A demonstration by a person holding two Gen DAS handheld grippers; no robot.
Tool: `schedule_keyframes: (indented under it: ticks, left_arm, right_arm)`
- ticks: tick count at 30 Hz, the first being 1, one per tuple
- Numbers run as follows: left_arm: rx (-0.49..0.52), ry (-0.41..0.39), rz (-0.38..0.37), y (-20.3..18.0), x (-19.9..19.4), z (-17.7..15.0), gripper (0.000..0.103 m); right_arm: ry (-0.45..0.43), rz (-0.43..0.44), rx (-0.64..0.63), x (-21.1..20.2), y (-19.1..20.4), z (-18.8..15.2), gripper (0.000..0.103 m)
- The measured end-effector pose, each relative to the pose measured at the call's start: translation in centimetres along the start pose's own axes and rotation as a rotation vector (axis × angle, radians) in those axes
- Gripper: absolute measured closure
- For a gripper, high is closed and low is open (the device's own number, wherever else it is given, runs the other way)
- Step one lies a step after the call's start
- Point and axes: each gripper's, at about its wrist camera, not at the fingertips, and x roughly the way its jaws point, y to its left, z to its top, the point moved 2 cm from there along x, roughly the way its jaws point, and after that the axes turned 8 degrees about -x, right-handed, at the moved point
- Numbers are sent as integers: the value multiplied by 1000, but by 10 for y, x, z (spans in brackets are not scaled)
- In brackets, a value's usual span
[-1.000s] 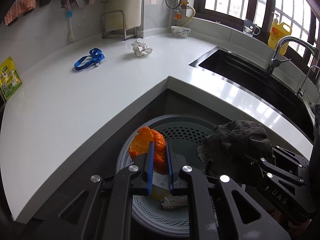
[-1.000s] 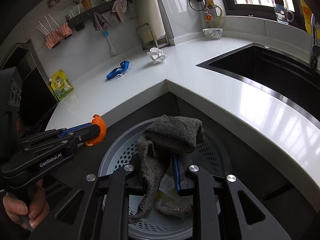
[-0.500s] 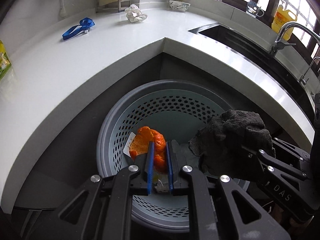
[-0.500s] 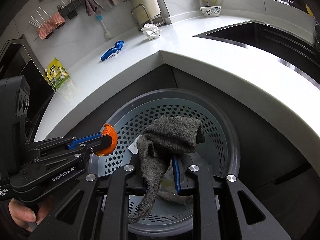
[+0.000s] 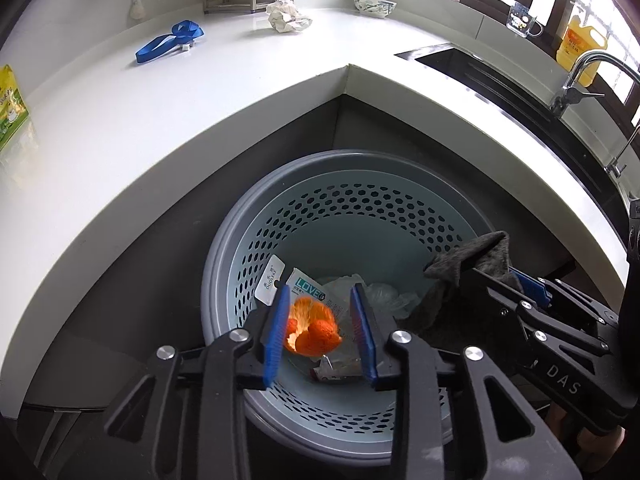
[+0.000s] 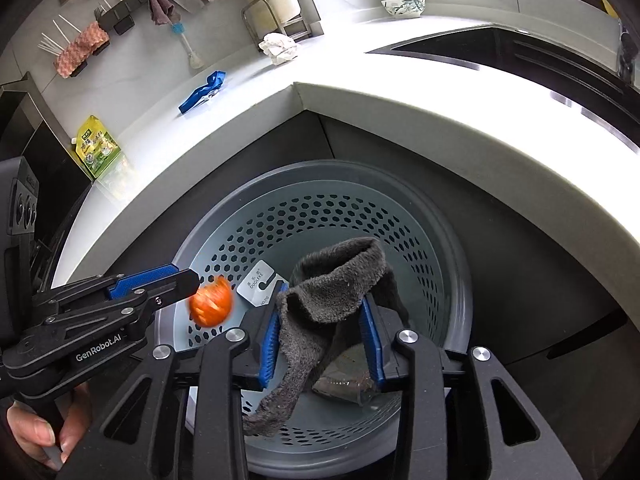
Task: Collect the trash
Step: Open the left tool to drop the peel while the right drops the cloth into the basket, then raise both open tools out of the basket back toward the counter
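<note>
A grey perforated trash basket [image 5: 224, 264] [image 6: 452, 280] stands on the floor below the counter corner, with wrappers and plastic inside. My left gripper [image 5: 322, 328] [image 6: 192, 280] is open above it, and an orange peel [image 5: 310, 326] [image 6: 211, 306] is loose and blurred between its jaws, falling into the basket. My right gripper [image 6: 320, 332] [image 5: 472, 276] is open over the basket, with a dark grey sock [image 6: 332, 296] [image 5: 476, 256] still draped between its spread jaws.
On the white counter [image 5: 120, 120] lie a crumpled white paper [image 5: 286, 16] [image 6: 278, 48], a blue strap [image 5: 170, 40] [image 6: 202, 90] and a yellow-green packet [image 6: 96, 146]. A bowl [image 5: 374, 4] stands at the back. A black sink [image 5: 500, 80] with a tap is on the right.
Both grippers opened over the basket. The orange peel left the left jaws and is dropping. The sock has slackened between the right jaws.
</note>
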Motion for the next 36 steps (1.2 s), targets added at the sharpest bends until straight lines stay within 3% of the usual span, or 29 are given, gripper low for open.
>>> schedule_keyframes:
  ticks: [2,3,36]
  left_arm:
    - [-7,-14,7,2,-2,0,42]
    - [-10,-21,5,3,-4,0,41]
    - [-32,-54,22,15,-16,3,34]
  right_arm:
    - [-5,0,6,-1,-1,0,62]
    - [-10,-2,6,-2,-2,1,61]
    - [-29,7,25,-9,-5,1,51]
